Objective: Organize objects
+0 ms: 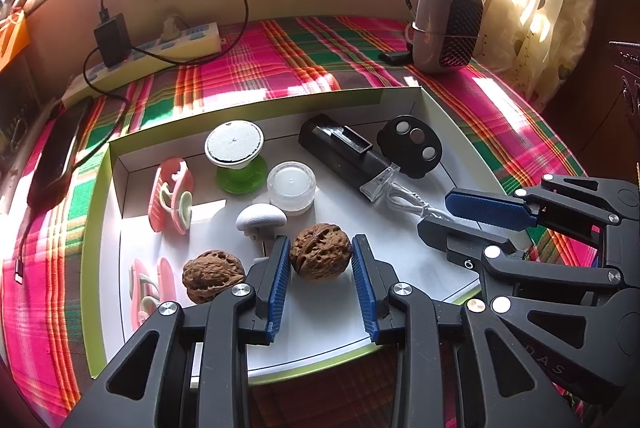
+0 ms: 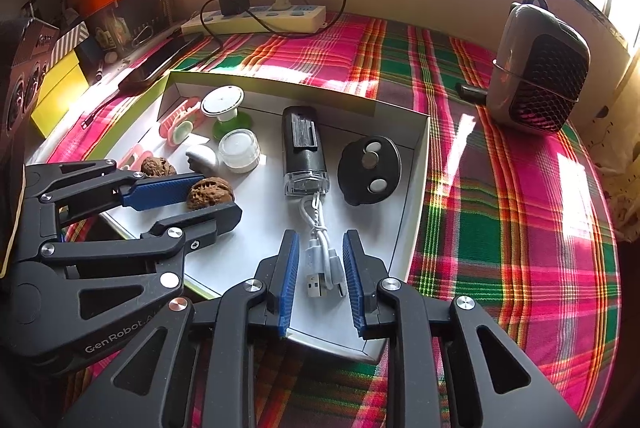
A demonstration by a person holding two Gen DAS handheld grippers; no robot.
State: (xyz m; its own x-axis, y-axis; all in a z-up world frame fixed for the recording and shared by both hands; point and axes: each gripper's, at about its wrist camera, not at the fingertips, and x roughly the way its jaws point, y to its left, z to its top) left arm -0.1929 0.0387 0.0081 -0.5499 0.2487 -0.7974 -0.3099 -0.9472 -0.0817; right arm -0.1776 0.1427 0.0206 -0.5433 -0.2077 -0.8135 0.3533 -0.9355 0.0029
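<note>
A shallow white box (image 1: 120, 163) with a green rim sits on a bench covered by a bright checked cloth (image 1: 304, 51).

The left gripper (image 1: 320, 268) hangs low over the box. A brown walnut (image 1: 319, 251) lies on the box floor right between its jaws. The left blue pad looks like it is just touching the nut, and the right pad stands a tiny bit off it, so the jaws are parted and not squeezing. A second walnut (image 1: 213, 275) lies just to the left, outside the jaws.

The right gripper (image 2: 320, 270) hangs over the near right part of the box. A coiled white cable (image 2: 325, 264) with a USB plug lies between its jaws. There is a small gap on each side, so these jaws are let go too. The cable runs up to a black device (image 2: 305, 155) with a clear end.

Also in the box are a black round piece with three silver dots (image 2: 370, 171), a small clear jar (image 1: 291, 187), a green spool with a white top (image 1: 236, 155), a white mushroom-shaped thing (image 1: 261, 219) and two pink clips (image 1: 170, 193).
</note>
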